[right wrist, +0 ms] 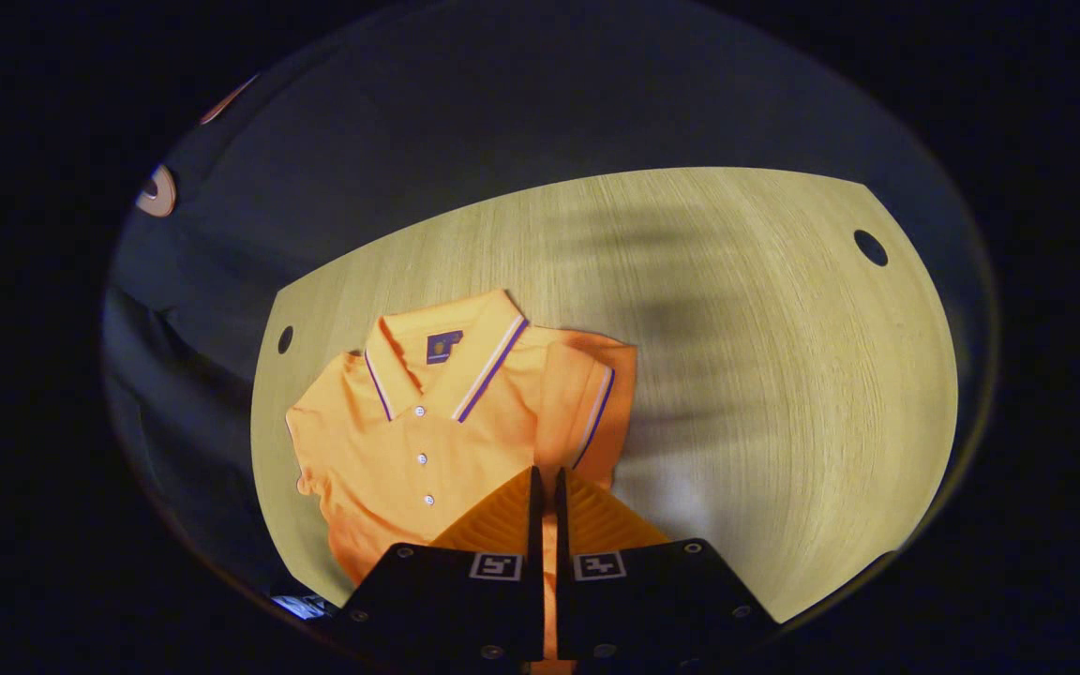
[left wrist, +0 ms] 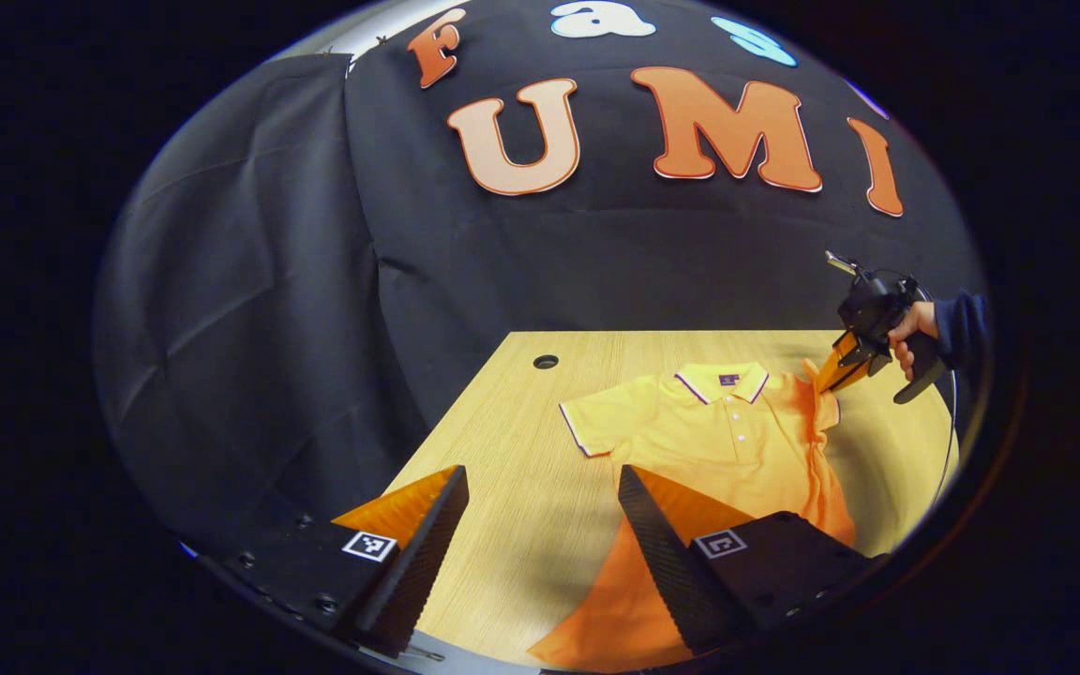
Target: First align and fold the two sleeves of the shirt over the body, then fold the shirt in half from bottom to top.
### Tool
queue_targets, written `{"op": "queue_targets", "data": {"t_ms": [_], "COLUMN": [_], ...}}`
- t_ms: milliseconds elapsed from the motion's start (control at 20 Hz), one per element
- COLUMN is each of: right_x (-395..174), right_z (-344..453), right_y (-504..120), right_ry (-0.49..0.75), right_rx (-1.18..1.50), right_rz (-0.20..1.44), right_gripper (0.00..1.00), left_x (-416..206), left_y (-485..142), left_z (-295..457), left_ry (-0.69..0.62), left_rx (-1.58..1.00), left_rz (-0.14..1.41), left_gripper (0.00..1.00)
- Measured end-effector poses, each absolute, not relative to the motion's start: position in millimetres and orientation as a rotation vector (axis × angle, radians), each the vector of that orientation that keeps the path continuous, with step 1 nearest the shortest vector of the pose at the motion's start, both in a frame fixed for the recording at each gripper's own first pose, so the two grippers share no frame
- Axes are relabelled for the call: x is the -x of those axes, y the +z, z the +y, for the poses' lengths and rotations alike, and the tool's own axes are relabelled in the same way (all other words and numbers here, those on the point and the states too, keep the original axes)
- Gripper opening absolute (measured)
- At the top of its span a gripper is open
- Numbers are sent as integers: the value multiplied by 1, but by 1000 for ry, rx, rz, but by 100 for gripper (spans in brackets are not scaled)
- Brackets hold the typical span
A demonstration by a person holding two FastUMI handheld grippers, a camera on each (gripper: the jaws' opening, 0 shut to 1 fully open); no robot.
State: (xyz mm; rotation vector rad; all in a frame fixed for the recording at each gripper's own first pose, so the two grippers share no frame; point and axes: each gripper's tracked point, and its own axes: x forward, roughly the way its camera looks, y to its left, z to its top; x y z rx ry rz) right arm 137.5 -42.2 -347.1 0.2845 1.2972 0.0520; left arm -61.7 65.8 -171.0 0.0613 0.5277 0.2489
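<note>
The orange short-sleeved polo shirt with a striped collar (left wrist: 737, 441) lies face up on the pale wooden table (left wrist: 521, 450), collar toward the black cloth wall. The step in hand looks like folding the sleeves over the body. One sleeve (right wrist: 587, 403) is lifted and turned inward at the shirt's edge. The other sleeve (left wrist: 596, 422) lies flat and spread out.

To do this well, the folded sleeve should land flat, with its striped edge straight along the body and no bumps. A slow, low pull would help.

The right gripper (right wrist: 545, 487) has its fingers almost pressed together. In the left gripper view it is at the shirt's shoulder, and the cloth seems pinched there. A hand (left wrist: 910, 333) in a dark sleeve holds it, tipped down toward the table.

The left gripper (left wrist: 540, 497) is spread wide and holds nothing. It hangs over the table near the shirt's bottom edge.
</note>
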Motion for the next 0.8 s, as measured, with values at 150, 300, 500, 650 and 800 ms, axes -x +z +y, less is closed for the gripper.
{"op": "queue_targets", "data": {"t_ms": [150, 300, 500, 650, 800], "right_x": [-141, -140, -140, -130, -131], "right_z": [-14, 9, 42, 53, 62], "right_y": [-343, -350, -342, -333, -305], "right_ry": [110, 134, 221, 271, 276], "right_rx": [-278, -288, -359, -358, -442], "right_rz": [1295, 1322, 1309, 1301, 1208], "right_gripper": [6, 6, 25, 23, 48], "left_x": [73, 85, 92, 79, 55], "left_y": [-175, -186, -195, -203, -213], "left_z": [72, 77, 82, 84, 97], "left_ry": [279, 306, 309, 262, 227], "left_rx": [-62, -61, -46, -8, 46], "left_rz": [540, 585, 614, 634, 674], "left_gripper": [99, 99, 99, 99, 99]}}
